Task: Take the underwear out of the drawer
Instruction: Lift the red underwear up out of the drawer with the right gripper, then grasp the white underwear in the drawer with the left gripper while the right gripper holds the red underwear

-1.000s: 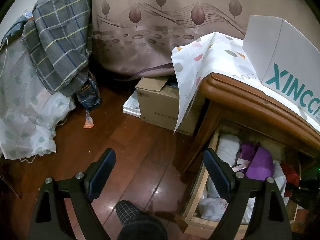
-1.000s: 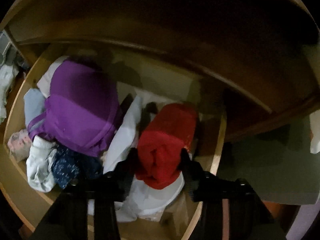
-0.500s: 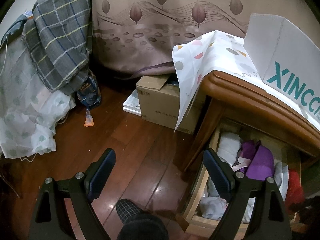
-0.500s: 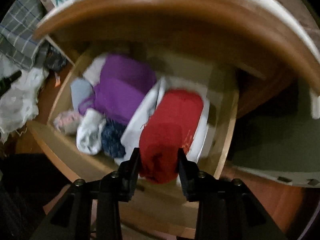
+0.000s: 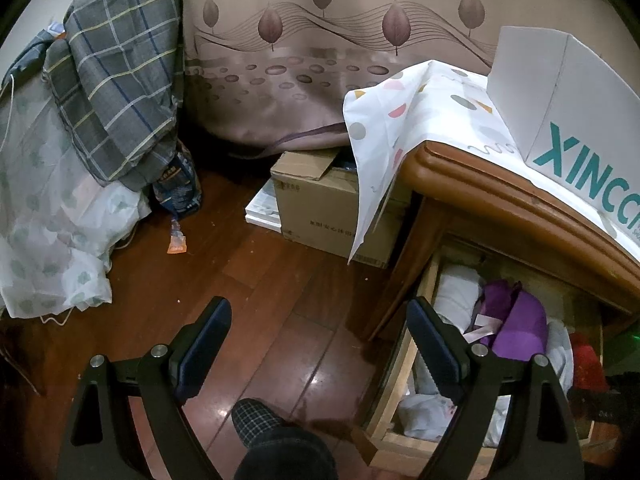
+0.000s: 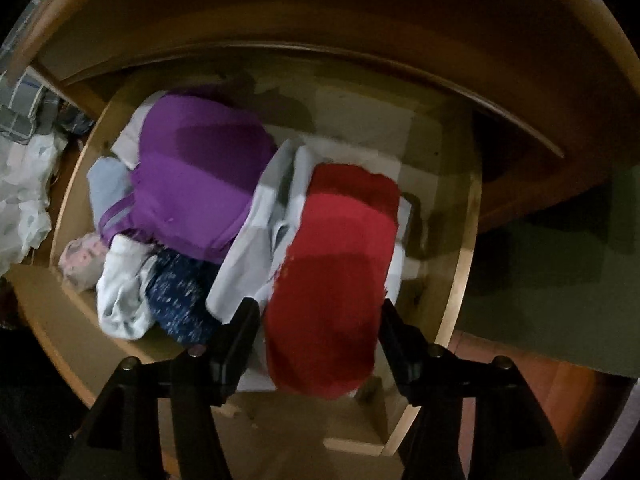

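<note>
The wooden drawer [image 6: 460, 264] stands pulled out, full of folded clothes. Red underwear [image 6: 336, 264] lies on white fabric at its right side. My right gripper [image 6: 316, 312] points down over it and its jaws are opening. The red piece sits between the fingers, which stand beside its edges without squeezing it. A purple bra [image 6: 200, 184] lies to the left of it, with white and dark blue pieces in front. My left gripper [image 5: 318, 312] is open and empty over the floor, left of the drawer [image 5: 404, 364]. The left wrist view also catches the red underwear [image 5: 584, 364] at the far right.
A cardboard box [image 5: 332, 208] stands on the wooden floor beside the cabinet. A white printed box [image 5: 560, 92] sits on the cloth-covered cabinet top. A checked cloth [image 5: 116, 80] hangs at the left. A person's checked slipper [image 5: 260, 420] is below my left gripper.
The right gripper's jaws have spread from a tight pinch on the red underwear. The right view pulled back from the drawer, then came close again. The left gripper stayed still.
</note>
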`<state>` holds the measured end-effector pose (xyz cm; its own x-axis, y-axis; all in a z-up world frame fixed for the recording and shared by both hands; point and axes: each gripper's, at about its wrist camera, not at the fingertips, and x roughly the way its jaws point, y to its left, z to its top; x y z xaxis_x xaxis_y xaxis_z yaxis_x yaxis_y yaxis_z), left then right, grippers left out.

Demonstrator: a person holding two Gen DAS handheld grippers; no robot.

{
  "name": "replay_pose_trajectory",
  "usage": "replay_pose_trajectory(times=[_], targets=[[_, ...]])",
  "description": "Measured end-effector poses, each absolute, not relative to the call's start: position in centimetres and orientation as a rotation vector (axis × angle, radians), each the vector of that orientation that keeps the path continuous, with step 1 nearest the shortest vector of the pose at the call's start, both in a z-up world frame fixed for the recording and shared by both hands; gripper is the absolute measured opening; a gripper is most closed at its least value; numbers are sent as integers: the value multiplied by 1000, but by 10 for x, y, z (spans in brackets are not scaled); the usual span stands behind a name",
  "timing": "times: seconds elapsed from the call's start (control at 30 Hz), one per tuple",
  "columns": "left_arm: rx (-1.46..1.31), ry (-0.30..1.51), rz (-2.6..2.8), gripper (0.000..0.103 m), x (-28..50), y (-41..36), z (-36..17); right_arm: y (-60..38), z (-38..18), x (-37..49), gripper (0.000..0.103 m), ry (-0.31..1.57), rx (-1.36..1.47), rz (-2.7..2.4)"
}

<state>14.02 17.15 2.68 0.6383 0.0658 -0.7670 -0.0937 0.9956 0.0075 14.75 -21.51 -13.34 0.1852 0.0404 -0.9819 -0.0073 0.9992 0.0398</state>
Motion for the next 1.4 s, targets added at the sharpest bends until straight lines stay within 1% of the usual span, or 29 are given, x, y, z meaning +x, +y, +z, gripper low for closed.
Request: replay_pose_trajectory(times=[0.27, 0.33, 0.37, 0.43, 0.53, 0.83, 1.03, 1.1, 1.2, 1.27, 1.4], targets=[[-8, 879, 77, 88, 143, 162, 24, -225, -140, 156, 61, 1393, 63, 9], [-6, 878, 77, 88, 142, 161, 24, -224, -137, 152, 50, 1381, 55, 10], [-6, 879, 77, 88, 143, 161, 24, -223, -135, 149, 50, 1374, 49, 13], [-1, 879, 78, 88, 143, 161, 24, -222, -132, 142, 44, 1361, 38, 23], [9, 884, 78, 88, 143, 159, 24, -221, -125, 132, 41, 1315, 8, 25], [4, 924, 40, 88, 143, 155, 19, -234, -93, 98, 40, 1162, 46, 25], [-8, 964, -54, 88, 141, 143, 15, -253, -83, 80, 39, 1075, 139, 21], [2, 979, -98, 88, 137, 134, 14, -260, -74, 75, 39, 1034, 184, 22], [50, 973, -160, 90, 129, 111, 18, -265, -61, 71, 39, 963, 169, 1], [52, 986, -188, 92, 126, 96, 17, -270, -56, 68, 39, 942, 180, 4], [76, 1050, -286, 92, 119, 51, 7, -279, -47, 64, 39, 908, 193, -12]])
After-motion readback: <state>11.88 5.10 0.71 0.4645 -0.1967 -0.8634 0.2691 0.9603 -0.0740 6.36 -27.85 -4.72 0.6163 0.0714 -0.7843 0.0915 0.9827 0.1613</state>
